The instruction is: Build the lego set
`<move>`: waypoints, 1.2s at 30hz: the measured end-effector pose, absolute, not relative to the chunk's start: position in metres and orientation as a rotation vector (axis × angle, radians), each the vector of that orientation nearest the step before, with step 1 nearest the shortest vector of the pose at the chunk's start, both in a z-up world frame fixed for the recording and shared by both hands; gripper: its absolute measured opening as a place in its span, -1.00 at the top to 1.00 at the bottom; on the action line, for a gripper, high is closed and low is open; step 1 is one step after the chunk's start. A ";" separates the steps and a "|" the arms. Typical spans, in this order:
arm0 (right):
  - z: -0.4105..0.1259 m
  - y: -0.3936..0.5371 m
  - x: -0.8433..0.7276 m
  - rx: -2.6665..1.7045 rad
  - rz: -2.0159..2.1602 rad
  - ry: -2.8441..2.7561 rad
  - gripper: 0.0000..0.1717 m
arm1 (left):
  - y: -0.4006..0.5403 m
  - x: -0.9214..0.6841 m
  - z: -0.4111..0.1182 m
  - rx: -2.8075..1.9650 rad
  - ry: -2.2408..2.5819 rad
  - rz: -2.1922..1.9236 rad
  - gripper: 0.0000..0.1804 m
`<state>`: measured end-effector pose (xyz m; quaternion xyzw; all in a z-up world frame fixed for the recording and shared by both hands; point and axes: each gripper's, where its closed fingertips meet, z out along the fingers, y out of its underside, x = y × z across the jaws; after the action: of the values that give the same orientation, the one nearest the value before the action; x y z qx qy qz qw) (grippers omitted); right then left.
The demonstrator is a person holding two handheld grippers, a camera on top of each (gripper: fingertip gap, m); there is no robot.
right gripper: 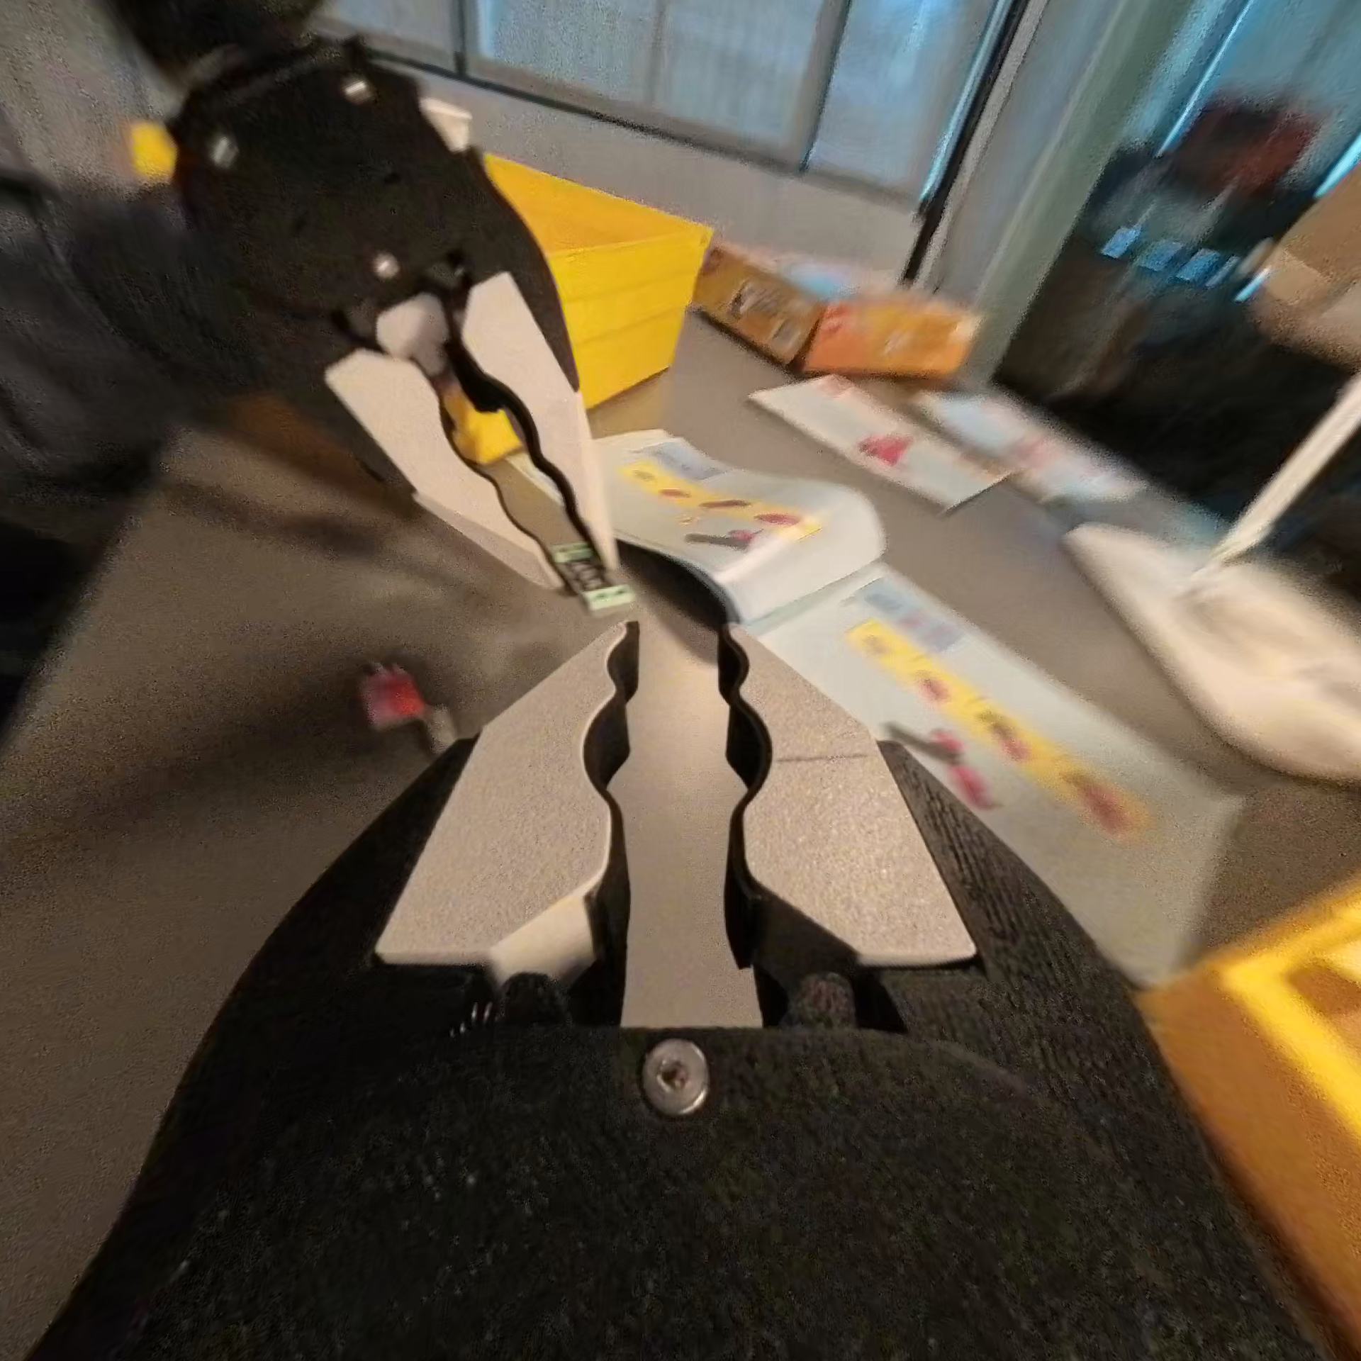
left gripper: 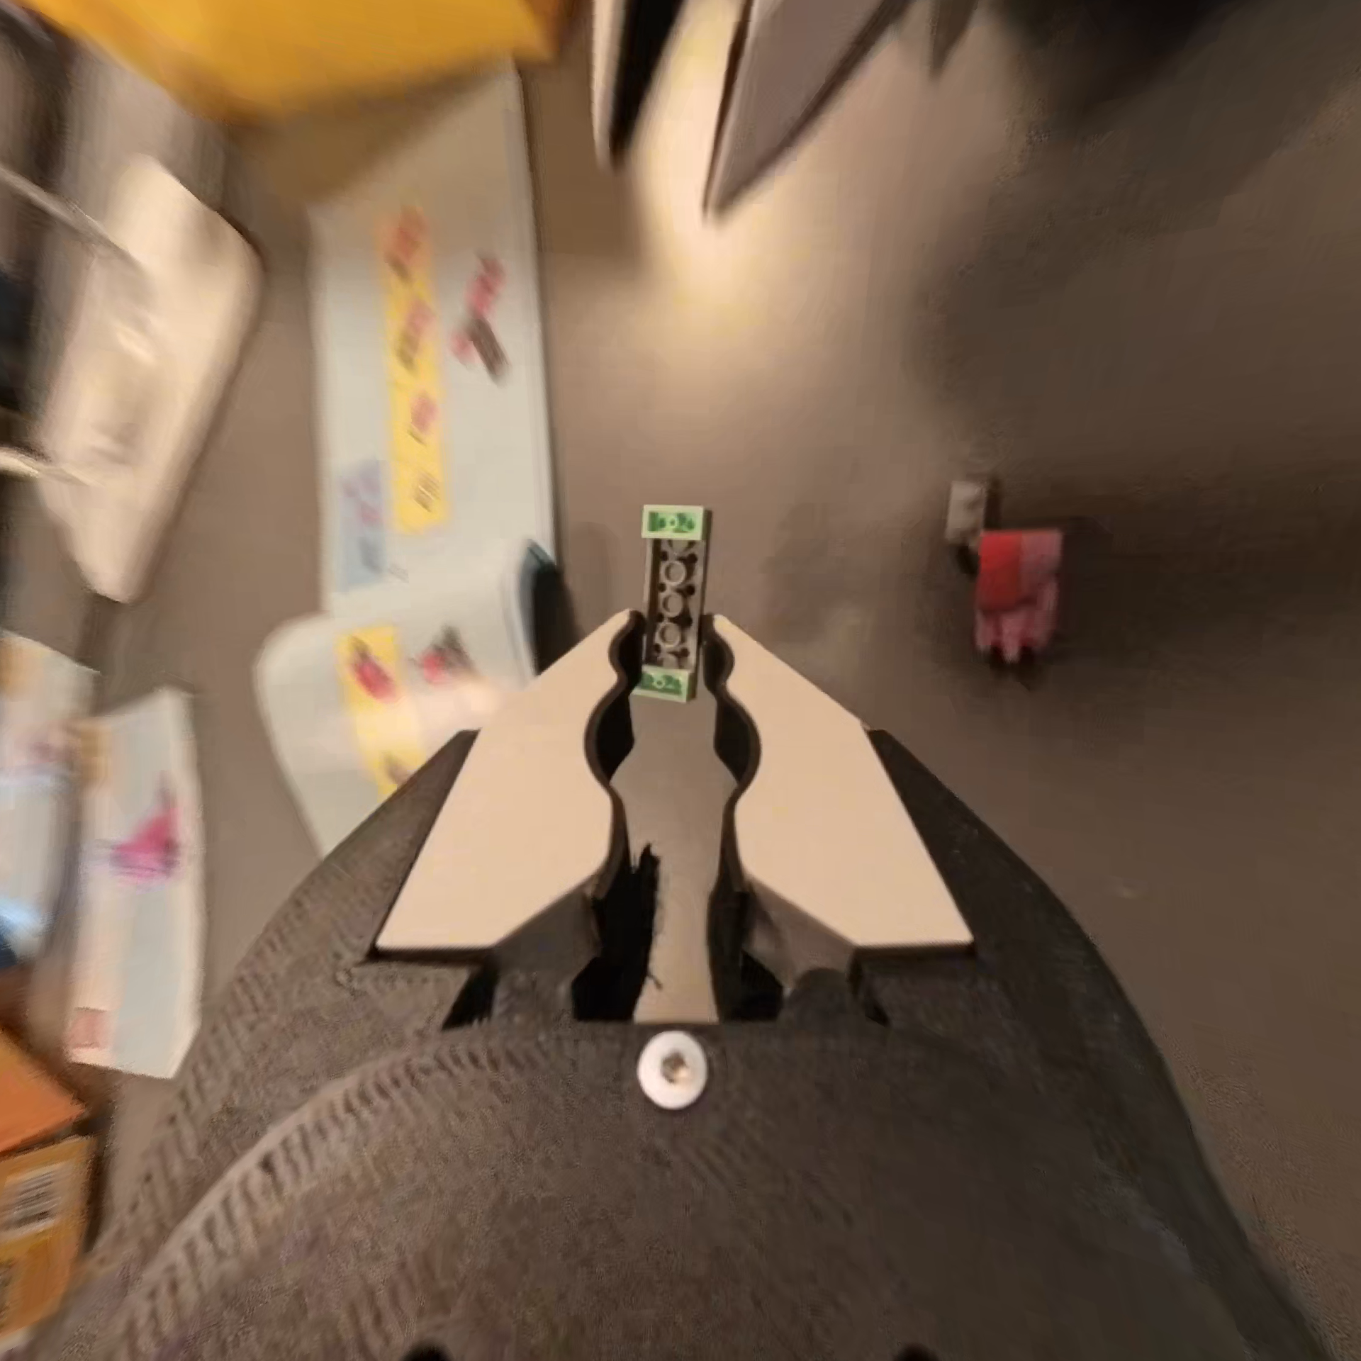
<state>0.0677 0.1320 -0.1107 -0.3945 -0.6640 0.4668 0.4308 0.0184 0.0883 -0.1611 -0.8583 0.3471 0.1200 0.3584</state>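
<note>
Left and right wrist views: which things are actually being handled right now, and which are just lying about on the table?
In hand:
- grey plate with green end tiles, clamped by the left gripper
- right gripper, open, close to it

Lying about:
- red and pink brick model
- open instruction booklet
- yellow bin
- white plastic bag

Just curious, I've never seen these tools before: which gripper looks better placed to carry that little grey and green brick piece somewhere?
Probably the left gripper: it is shut on the grey and green brick piece. The right gripper is open, holding nothing.
</note>
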 end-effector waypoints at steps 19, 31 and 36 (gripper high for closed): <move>-0.131 0.110 0.072 -1.323 1.527 -1.825 0.93 | 0.109 0.061 -0.131 -1.500 1.056 0.953 0.72; -0.157 0.127 0.072 -0.265 0.230 -1.881 0.93 | 0.102 0.036 -0.119 -1.672 0.661 0.293 0.34; -0.163 0.125 0.076 -0.185 0.157 -1.916 0.93 | 0.105 0.036 -0.127 -1.711 0.685 0.336 0.35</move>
<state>0.0763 0.1251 -0.1632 -0.0788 -0.8158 0.0668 0.5691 0.0356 0.1048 -0.1273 -0.7357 0.2944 0.1446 0.5926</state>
